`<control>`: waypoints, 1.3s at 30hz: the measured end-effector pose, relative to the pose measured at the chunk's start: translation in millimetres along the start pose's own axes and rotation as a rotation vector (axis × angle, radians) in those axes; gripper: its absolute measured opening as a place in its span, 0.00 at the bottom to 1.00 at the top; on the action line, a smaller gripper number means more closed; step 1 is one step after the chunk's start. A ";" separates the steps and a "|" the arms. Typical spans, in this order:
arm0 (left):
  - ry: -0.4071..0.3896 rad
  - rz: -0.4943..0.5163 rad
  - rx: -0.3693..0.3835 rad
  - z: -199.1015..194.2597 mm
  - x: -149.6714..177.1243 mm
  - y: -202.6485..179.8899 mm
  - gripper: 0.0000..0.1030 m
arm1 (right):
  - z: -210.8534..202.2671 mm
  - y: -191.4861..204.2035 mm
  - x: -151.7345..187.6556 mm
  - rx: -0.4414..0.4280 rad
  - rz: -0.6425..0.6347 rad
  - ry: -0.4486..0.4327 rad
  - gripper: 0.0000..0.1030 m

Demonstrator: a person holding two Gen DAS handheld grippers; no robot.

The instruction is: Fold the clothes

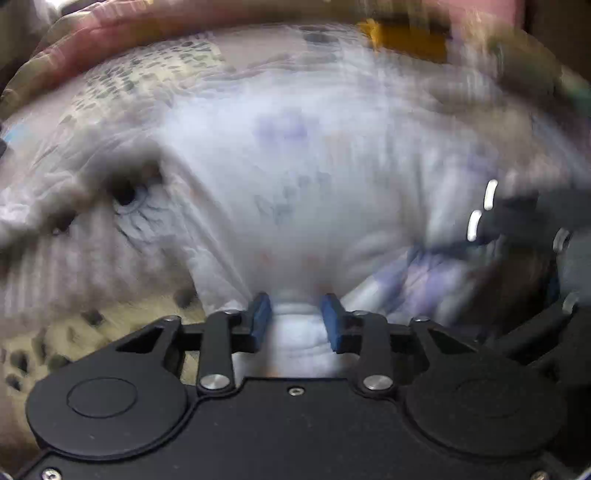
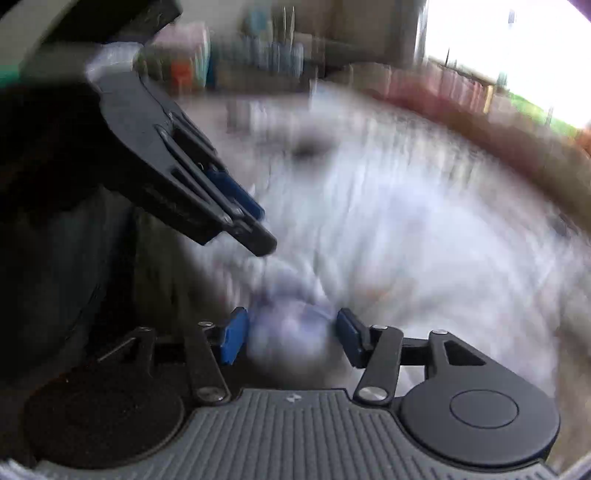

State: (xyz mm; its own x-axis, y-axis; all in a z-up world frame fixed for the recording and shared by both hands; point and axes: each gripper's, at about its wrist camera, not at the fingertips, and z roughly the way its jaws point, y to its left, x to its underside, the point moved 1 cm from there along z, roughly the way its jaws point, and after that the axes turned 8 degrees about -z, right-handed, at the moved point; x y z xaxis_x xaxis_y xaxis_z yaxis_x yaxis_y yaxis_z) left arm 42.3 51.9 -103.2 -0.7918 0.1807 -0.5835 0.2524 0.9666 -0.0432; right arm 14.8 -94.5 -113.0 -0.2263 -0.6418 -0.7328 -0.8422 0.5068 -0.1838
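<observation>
A white garment [image 1: 295,184] with faint purple print lies spread over a patterned bedcover, blurred by motion. My left gripper [image 1: 295,317] is shut on a bunched fold of the white garment between its blue pads. My right gripper [image 2: 291,332] holds a bunch of the same garment [image 2: 406,240] between its blue pads. The left gripper also shows in the right wrist view [image 2: 255,229] at upper left, and the right gripper shows in the left wrist view [image 1: 517,218] at the right edge.
A cream bedcover with dark spots [image 1: 122,81] lies under the garment, with a pink-brown border [image 1: 110,33] at the far side. A yellow object [image 1: 406,40] sits beyond it. Blurred shelves and a bright window [image 2: 517,48] stand behind.
</observation>
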 end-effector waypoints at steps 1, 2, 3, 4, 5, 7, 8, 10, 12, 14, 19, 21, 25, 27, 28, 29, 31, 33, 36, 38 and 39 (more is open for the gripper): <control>-0.024 -0.002 -0.018 -7.2 -4.1 -2.4 0.32 | -6.1 1.0 0.5 0.013 0.003 -0.020 0.52; -0.096 0.006 -0.037 -17.2 -8.6 -6.6 0.32 | -14.8 1.0 1.2 0.027 0.022 -0.054 0.45; -0.156 0.007 -0.032 -23.8 -12.7 -10.0 0.32 | -26.5 -0.3 1.9 0.043 0.060 -0.105 0.45; -0.189 -0.007 -0.004 -23.1 -17.1 -12.2 0.32 | -34.4 -3.1 3.8 0.056 0.113 -0.141 0.45; -0.216 -0.022 0.028 -21.0 -21.6 -14.2 0.32 | -31.6 -9.2 8.7 0.052 0.181 -0.129 0.46; -0.173 -0.015 0.061 4.5 -23.9 -21.1 0.32 | -15.0 -24.2 24.5 0.004 0.310 -0.071 0.48; -0.128 0.019 0.062 17.0 -22.0 -24.4 0.32 | -16.7 -30.5 31.1 -0.020 0.357 -0.097 0.48; -0.067 0.041 0.055 27.1 -23.3 -25.4 0.35 | -28.3 -40.9 34.3 -0.035 0.417 -0.127 0.48; -0.088 0.025 0.028 15.6 -31.1 -24.9 0.36 | -45.8 -50.9 37.2 -0.015 0.469 -0.183 0.48; -0.163 0.075 -0.009 1.9 -34.6 -35.9 0.36 | -63.6 -62.2 43.9 0.017 0.546 -0.249 0.48; -0.085 0.053 0.013 29.0 -28.8 -49.3 0.48 | -81.8 -86.4 71.5 0.157 0.670 -0.340 0.51; -0.087 0.014 -0.014 23.9 -35.1 -51.5 0.48 | -81.2 -95.0 81.9 0.186 0.693 -0.342 0.51; -0.238 0.054 -0.034 -0.9 -42.7 -73.1 0.49 | -85.1 -100.9 103.0 0.273 0.727 -0.336 0.53; -0.173 0.038 0.028 14.2 -39.8 -78.5 0.61 | -85.1 -107.1 111.7 0.289 0.760 -0.339 0.56; -0.075 0.033 0.055 30.0 -36.9 -80.7 0.64 | -85.5 -108.8 114.6 0.300 0.769 -0.342 0.59; -0.033 0.036 0.046 39.9 -33.7 -83.8 0.66 | -87.7 -108.4 117.2 0.307 0.774 -0.344 0.61; -0.058 0.045 0.011 31.9 -39.2 -92.4 0.66 | -92.6 -108.0 122.5 0.322 0.784 -0.350 0.62; -0.124 0.065 -0.013 20.1 -45.4 -102.6 0.66 | -93.4 -109.7 127.2 0.333 0.796 -0.349 0.62; -0.239 0.066 -0.022 13.5 -48.3 -109.8 0.66 | -92.3 -112.0 131.4 0.336 0.816 -0.342 0.62; -0.153 0.047 0.003 29.7 -44.3 -105.3 0.66 | -91.5 -112.9 132.4 0.331 0.824 -0.341 0.62; -0.105 0.038 0.017 38.4 -42.1 -102.9 0.69 | -90.7 -113.7 132.6 0.328 0.827 -0.339 0.63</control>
State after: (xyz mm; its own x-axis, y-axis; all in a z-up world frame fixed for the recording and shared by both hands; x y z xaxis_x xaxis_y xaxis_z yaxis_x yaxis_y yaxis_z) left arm 70.9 -62.1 -105.3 -0.7192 0.1965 -0.6665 0.2916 0.9560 -0.0328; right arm 36.2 -289.5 -129.9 -0.4914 0.1678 -0.8546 -0.2876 0.8950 0.3411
